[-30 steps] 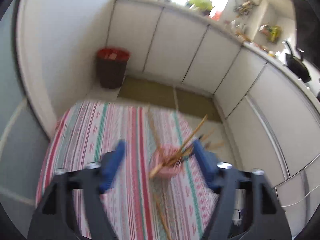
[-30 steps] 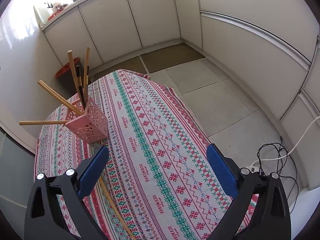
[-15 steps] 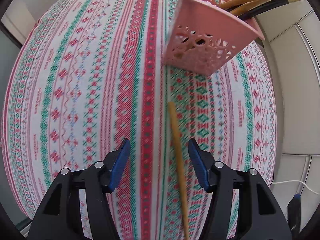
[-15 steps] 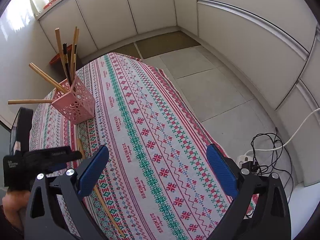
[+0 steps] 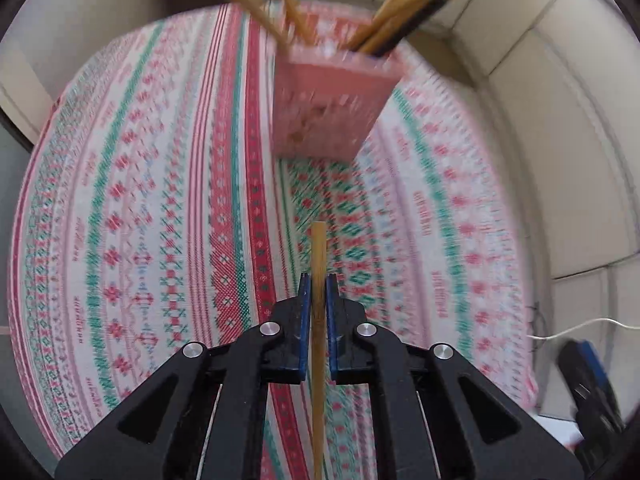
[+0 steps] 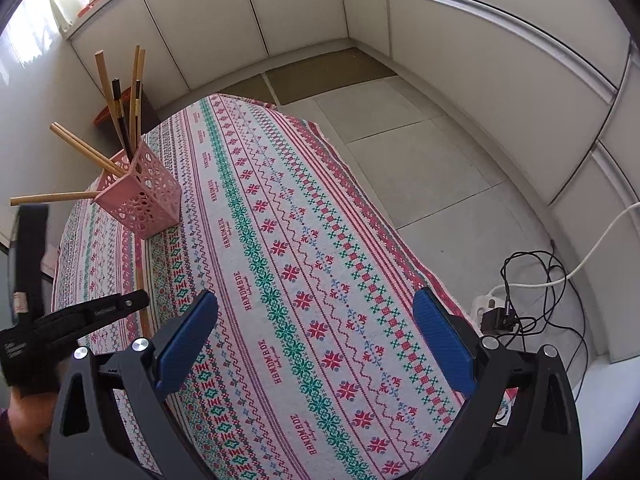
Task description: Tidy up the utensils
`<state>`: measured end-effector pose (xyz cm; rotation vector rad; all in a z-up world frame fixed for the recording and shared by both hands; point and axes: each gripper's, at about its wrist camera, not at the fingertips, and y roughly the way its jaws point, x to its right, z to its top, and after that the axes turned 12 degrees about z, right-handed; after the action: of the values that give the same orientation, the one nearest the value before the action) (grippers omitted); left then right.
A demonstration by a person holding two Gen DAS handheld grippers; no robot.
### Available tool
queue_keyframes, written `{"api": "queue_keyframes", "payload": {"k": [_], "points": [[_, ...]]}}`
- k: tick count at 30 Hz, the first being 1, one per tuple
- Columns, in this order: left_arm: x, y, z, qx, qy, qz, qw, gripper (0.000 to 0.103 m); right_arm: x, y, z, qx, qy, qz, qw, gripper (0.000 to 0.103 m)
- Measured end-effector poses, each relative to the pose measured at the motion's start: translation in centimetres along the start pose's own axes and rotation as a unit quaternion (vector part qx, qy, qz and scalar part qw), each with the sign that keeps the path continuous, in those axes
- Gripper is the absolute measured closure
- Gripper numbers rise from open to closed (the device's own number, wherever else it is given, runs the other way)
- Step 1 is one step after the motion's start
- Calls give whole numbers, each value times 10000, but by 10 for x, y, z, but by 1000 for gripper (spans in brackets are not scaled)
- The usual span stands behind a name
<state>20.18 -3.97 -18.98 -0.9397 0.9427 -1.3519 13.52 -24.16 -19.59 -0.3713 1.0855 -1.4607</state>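
My left gripper is shut on a wooden chopstick whose tip points toward the pink perforated holder. The holder stands on the patterned tablecloth with several chopsticks leaning out of it. In the right wrist view the holder stands at the far left of the table, and the left gripper holds the chopstick low over the cloth in front of it. My right gripper is open and empty above the near part of the table.
White cabinets ring the room. A red bin stands behind the table. A power strip with cables lies on the tiled floor at the right. The table's right edge drops to the floor.
My left gripper has closed on the chopstick that lay on the cloth. The right gripper has stayed open and nearly still.
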Motion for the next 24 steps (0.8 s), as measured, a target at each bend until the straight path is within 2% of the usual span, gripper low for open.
{"api": "queue_keyframes", "payload": {"k": [3,5,8,11,14,18,21,24], "points": [[-13,-64,-1,654,-109,-474,9967,97,2,-1,2,-37,89,86,9999,8],[-17,-102,-3,1068,-118,-571,9926,97,0,-1,2,-48,111,143,9998,8],[-20,-158,16,1656,-149,-722,9834,97,-4,-5,2,-11,50,190,9998,8],[-18,-208,42,2301,-137,-750,9702,97,-5,-9,7,51,21,219,9997,8],[-20,-242,73,2758,-111,-623,9591,97,-4,-13,14,122,43,243,9996,8],[-20,-253,106,3077,-116,-243,9511,97,-2,-14,22,175,70,238,9995,8],[-11,-249,122,3107,-143,5,9504,97,-1,-10,25,144,83,211,9996,8],[-9,-222,131,3011,-189,168,9532,96,1,-5,26,108,52,149,9998,8]]}}
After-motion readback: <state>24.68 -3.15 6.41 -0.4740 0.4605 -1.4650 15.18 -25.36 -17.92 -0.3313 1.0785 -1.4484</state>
